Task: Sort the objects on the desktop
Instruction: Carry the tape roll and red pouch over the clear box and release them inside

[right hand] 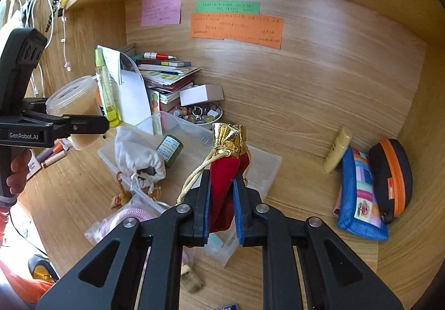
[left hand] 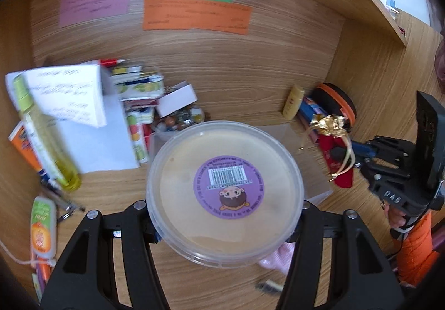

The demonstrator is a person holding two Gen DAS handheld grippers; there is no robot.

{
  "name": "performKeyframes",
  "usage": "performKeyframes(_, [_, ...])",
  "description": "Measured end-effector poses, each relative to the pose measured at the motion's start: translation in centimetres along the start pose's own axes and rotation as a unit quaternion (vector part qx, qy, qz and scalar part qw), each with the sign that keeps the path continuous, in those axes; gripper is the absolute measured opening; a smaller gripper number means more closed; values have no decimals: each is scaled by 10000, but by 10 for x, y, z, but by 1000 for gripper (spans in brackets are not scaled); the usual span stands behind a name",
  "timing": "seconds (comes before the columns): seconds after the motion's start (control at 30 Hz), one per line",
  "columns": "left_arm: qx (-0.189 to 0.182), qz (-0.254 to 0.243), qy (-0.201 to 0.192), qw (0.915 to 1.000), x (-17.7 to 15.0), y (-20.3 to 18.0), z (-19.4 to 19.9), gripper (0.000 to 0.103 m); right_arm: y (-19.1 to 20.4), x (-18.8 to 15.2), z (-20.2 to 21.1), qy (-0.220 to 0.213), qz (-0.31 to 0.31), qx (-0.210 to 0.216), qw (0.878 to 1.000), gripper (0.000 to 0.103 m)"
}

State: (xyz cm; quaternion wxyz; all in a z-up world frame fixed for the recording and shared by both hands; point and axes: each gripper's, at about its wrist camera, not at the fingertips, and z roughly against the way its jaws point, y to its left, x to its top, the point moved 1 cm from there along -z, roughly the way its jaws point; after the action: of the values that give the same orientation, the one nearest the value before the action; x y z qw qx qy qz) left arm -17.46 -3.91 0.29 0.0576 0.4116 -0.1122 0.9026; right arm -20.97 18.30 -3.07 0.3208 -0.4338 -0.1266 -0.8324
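We work in a wooden alcove: back wall w/ pink note (right hand: pixel 160 12), green note (right hand: pixel 227 7) & orange note (right hand: pixel 236 29), side panels left & right, shelf overhead. The counter (right hand: pixel 306 198) is bare wood only at centre-right, between the clear tray (right hand: pixel 264 168) and the blue pouch (right hand: pixel 358 193); the left side is crowded w/ a book stack (right hand: pixel 167 73), a white box (right hand: pixel 200 94), a dish of stones (right hand: pixel 198 115) & a tall yellow bottle (right hand: pixel 107 87).

Left gripper (left hand: pixel 225 209) has its fingers (left hand: pixel 304 205) clamped on a clear round tub (left hand: pixel 225 193), pressing on its rim at both sides. The tub is lifted off the counter, up over the near-left end of the tray. In the left wrist view its lid w/ purple sticker (left hand: pixel 228 186) faces the camera, so its axis runs roughly along the fingers.

Right gripper (right hand: pixel 221 207) has its fingers (right hand: pixel 204 198) squeezed together on a red pouch (right hand: pixel 222 187) w/ gold top (right hand: pixel 229 137). The pouch sits between the blue pads, long axis running straight out along the fingers, gold end pointing away toward the back wall, and a gold cord (right hand: pixel 194 179) hangs off its left side. It is held over the tray, where a white drawstring bag (right hand: pixel 139 159) & a small green jar (right hand: pixel 169 150) lie. A yellow tube (right hand: pixel 338 152) leans at the right near a black-orange case (right hand: pixel 392 176).
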Motion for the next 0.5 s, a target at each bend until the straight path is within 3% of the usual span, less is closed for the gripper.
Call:
performKeyframes(0.13, [-281, -58, 131, 9995, 17, -9, -19, 59, -3, 6, -13, 99, -7, 32, 9999, 12])
performKeyframes(0.5, [-281, -182, 889, 9955, 33, -16, -103, 59, -16, 6, -62, 632, -60, 96, 9979, 13])
